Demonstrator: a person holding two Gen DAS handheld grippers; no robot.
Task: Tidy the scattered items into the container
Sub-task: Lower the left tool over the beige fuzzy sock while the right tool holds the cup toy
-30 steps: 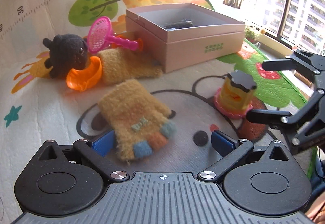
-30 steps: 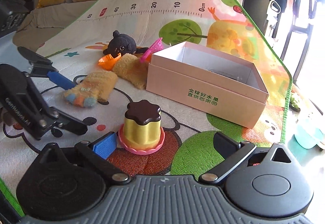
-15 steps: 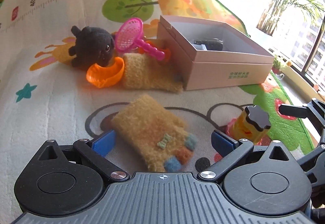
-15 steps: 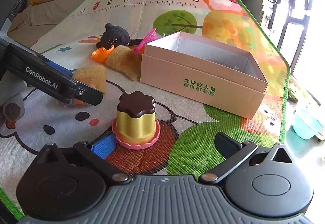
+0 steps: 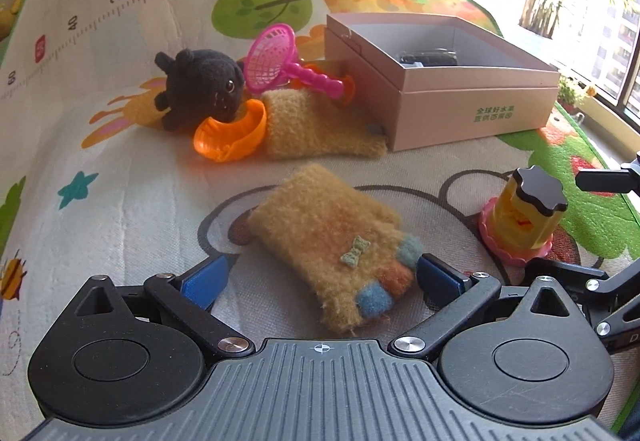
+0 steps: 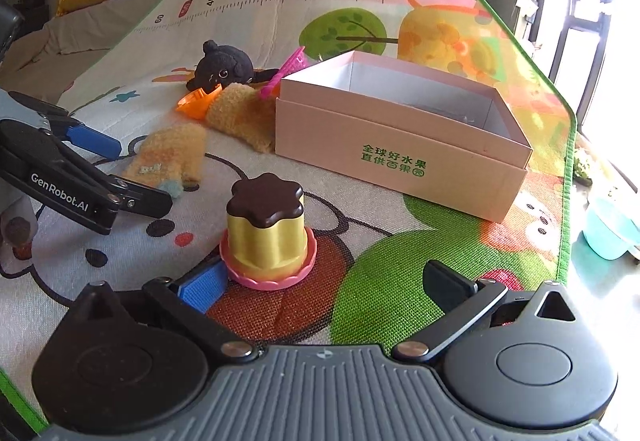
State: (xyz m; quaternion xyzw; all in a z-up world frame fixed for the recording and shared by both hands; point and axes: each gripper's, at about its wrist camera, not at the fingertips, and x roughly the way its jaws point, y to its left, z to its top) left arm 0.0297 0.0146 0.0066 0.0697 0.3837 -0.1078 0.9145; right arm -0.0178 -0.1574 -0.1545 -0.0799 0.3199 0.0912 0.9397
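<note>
We hold the left gripper (image 5: pixel 320 273) low over the play mat (image 5: pixel 120 169), jaws spread on either side of a fuzzy yellow mitten (image 5: pixel 332 241). Our right gripper (image 6: pixel 324 281) is likewise spread, its blue pad just beside the ridged plastic pudding toy (image 6: pixel 266 237). Beyond sit a second mitten (image 5: pixel 316 125), an orange shell (image 5: pixel 232 133), a black plush (image 5: pixel 200 85) and a pink net scoop (image 5: pixel 280 61), crowded against the pink cardboard box (image 5: pixel 472 105). Something dark lies inside, hard to make out.
</note>
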